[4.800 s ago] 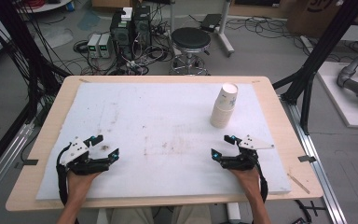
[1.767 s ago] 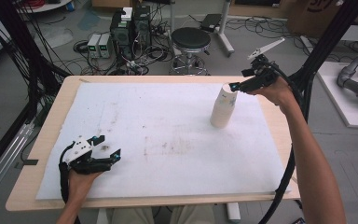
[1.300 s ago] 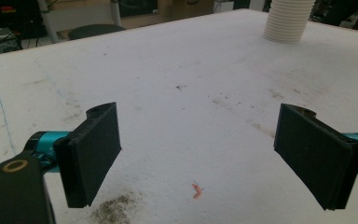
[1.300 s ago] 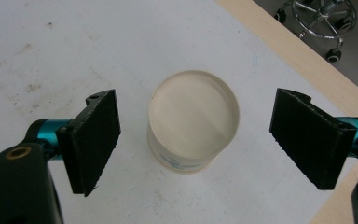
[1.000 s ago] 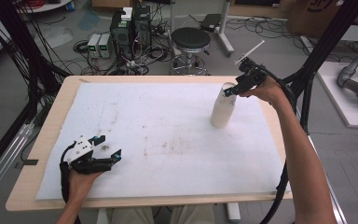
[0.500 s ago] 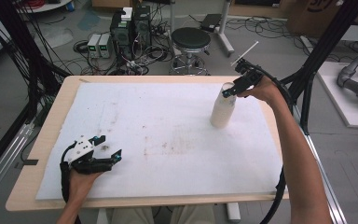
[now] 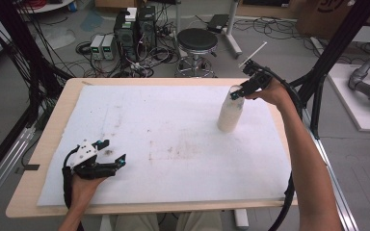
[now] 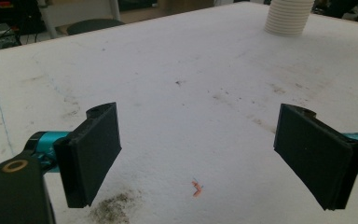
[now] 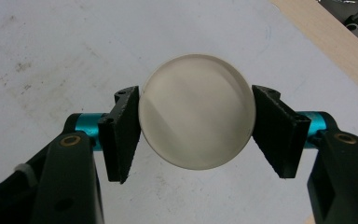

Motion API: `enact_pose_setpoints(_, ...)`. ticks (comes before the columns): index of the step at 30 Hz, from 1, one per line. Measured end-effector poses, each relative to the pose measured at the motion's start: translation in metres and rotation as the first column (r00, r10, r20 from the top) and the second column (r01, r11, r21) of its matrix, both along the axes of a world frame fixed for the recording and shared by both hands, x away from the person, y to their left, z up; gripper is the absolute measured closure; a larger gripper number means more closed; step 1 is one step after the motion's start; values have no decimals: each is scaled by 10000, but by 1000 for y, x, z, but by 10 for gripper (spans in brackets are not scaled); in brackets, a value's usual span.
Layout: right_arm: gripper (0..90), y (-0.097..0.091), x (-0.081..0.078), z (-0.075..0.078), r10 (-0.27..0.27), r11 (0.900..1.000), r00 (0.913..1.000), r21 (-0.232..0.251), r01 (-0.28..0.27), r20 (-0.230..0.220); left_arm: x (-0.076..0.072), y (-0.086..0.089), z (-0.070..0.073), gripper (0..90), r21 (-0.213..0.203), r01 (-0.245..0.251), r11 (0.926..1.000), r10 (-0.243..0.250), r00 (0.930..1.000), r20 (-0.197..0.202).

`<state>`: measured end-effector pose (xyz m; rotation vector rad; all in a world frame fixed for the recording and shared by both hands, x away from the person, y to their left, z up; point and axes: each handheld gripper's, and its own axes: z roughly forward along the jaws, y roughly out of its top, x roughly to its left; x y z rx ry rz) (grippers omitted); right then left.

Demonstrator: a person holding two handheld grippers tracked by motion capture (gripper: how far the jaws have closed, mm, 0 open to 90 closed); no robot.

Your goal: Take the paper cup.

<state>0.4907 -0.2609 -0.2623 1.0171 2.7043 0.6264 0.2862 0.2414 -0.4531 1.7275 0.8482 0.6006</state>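
The right tool (image 9: 196, 133) has just been closing its jaws on the top of the cup stack (image 7: 230, 111), and in the right gripper view both pads now press the sides of the uppermost cup (image 9: 196, 111) from above. The stack stands upside down at the far right of the white mat (image 7: 164, 144) on the bench (image 7: 67, 101), its long axis upright, flat base up and mouth down on the mat.

The step in hand looks like lifting one cup off the stack. To do it well, the grip should stay light enough not to crush the thin wall, and the pull should go straight up along the axis so the stack below does not tip.

The left tool (image 7: 107, 153) rests near the mat's front left corner, jaws wide and empty.
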Motion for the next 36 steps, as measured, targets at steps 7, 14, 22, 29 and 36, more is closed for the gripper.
enact_pose_setpoints(7,374,-2,-4,6,-70,9996,9999,263,67,95,0,0,0,144,26,-9,10000,9,10000,-5)
enact_pose_setpoints(14,383,-6,-10,32,-6,9982,9985,599,-27,546,0,-1,0,144,76,-30,10000,30,10000,-13)
enact_pose_setpoints(22,384,-3,-21,84,188,9972,9903,691,-285,1375,0,-1,0,144,79,-20,10000,20,10000,45)
enact_pose_setpoints(29,384,-4,-29,107,153,9977,9862,627,-259,1651,-1,-1,0,144,67,-29,10000,29,10000,43)
enact_pose_setpoints(36,384,-7,-39,108,238,9959,9828,811,-392,1829,-1,-1,0,144,68,-10,10000,10,10000,59)
